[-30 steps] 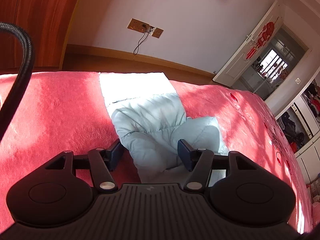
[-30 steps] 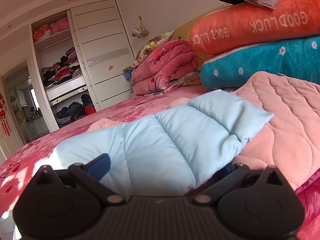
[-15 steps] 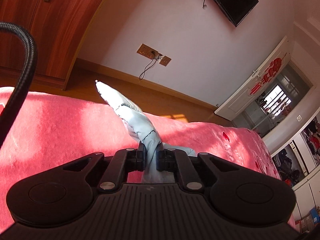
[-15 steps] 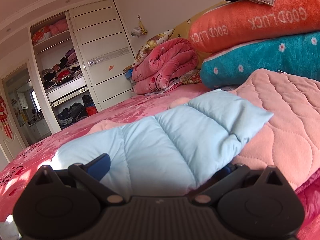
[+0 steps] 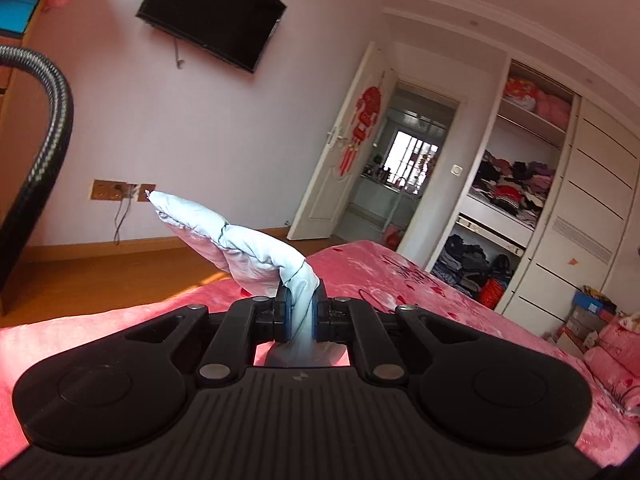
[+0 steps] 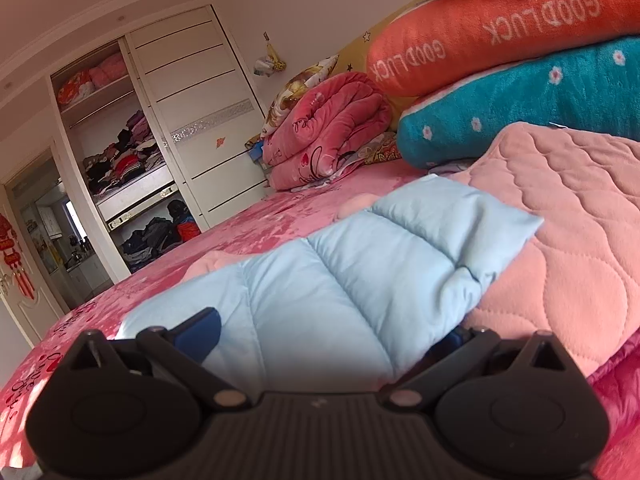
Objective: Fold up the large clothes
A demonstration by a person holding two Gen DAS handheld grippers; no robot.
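A pale blue quilted padded garment lies on a red-pink bed. In the left wrist view my left gripper (image 5: pixel 301 312) is shut on a bunched part of the garment (image 5: pixel 240 248), which stands up and arches away to the left above the bed (image 5: pixel 400 280). In the right wrist view the garment (image 6: pixel 340 292) lies flat across the bed, and my right gripper (image 6: pixel 328 336) is open with its fingers spread on either side of it. The right fingertip is partly hidden under the cloth.
A pink quilted blanket (image 6: pixel 568 232) lies right of the garment. Teal (image 6: pixel 520 108) and orange (image 6: pixel 500 28) pillows and a rolled pink blanket (image 6: pixel 328 136) are stacked behind. An open wardrobe (image 5: pixel 512 200), a doorway (image 5: pixel 404 184), a wall TV (image 5: pixel 212 12) and a black cable (image 5: pixel 44 128) are in view.
My left gripper closed on the garment and lifted it, the view swinging up from the bed toward the wall and door. My right gripper stayed open over the garment, nearly still.
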